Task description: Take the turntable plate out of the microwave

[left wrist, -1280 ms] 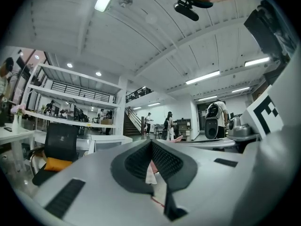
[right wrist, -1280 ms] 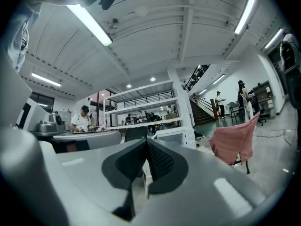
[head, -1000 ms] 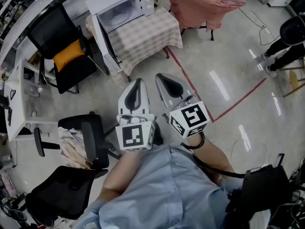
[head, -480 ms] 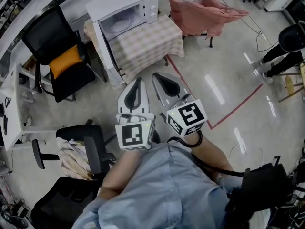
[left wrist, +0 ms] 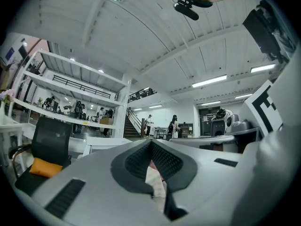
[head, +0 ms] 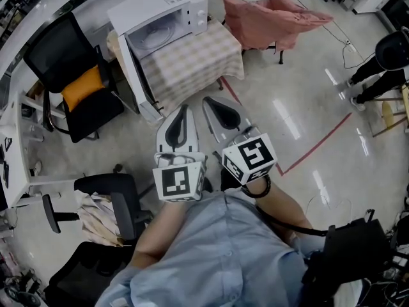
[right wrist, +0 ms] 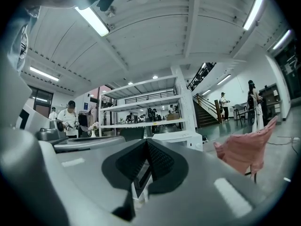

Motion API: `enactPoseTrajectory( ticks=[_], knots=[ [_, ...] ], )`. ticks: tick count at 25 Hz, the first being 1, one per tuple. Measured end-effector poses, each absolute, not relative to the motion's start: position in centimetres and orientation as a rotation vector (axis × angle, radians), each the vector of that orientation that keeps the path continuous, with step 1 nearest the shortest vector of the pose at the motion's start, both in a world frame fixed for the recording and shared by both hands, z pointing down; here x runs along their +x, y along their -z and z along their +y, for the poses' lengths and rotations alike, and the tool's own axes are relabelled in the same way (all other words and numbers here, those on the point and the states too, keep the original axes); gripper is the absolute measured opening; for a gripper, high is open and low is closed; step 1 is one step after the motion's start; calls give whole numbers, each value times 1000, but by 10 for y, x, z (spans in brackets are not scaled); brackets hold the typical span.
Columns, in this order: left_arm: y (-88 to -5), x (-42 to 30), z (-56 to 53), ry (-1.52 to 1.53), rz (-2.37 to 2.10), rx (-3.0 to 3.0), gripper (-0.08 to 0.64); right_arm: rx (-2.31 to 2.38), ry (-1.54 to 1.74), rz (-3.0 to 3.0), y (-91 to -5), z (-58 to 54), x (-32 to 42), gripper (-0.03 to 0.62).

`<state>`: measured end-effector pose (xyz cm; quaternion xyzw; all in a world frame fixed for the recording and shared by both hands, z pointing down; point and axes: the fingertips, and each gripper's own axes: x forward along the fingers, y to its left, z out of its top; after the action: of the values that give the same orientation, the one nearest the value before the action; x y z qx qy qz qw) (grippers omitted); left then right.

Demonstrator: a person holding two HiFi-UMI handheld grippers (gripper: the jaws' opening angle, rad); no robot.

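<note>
While both tongs are clenched on nothing, the left tongs (head: 183,112) and the right tongs (head: 214,104) side by side and well short of the desk (head: 208,43), the turntable plate (head: 155,34) sits inside the microwave (head: 163,8). It seems to lie flat in the cavity, though the head view shows it too small to be sure.

The main risk, I judge, is the plate itself. If it is glass, pads gripping only its rim could let it tilt and slide, and past the desk's front edge it would drop to the hard floor (head: 281,101). Tongs arriving shut would only shove it back, so they need releasing first.

The door (head: 135,82) stands open on the left of the cavity and juts out beyond the desk edge toward the person — the left tongs could clip it going in, or the plate could strike it coming out. The checked cloth (head: 192,82) hangs over the front edge and could snag.

Room is tight on the left, where a black chair (head: 61,47) with an orange cushion (head: 82,85) stands just beside the door. The floor straight ahead and to the right is open — only a pink-draped chair (head: 271,15) stands near the desk's far right corner.
</note>
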<state>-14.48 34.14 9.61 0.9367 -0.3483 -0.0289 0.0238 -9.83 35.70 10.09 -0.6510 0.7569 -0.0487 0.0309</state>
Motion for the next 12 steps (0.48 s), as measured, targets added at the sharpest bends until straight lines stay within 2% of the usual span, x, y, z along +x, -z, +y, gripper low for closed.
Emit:
enactPoseTrajectory(
  ticks=[12],
  knots=[
    [-113,-77,295,-23,-1172,2858,4,-1926,242,2367,-122,308,-28,0]
  ],
)
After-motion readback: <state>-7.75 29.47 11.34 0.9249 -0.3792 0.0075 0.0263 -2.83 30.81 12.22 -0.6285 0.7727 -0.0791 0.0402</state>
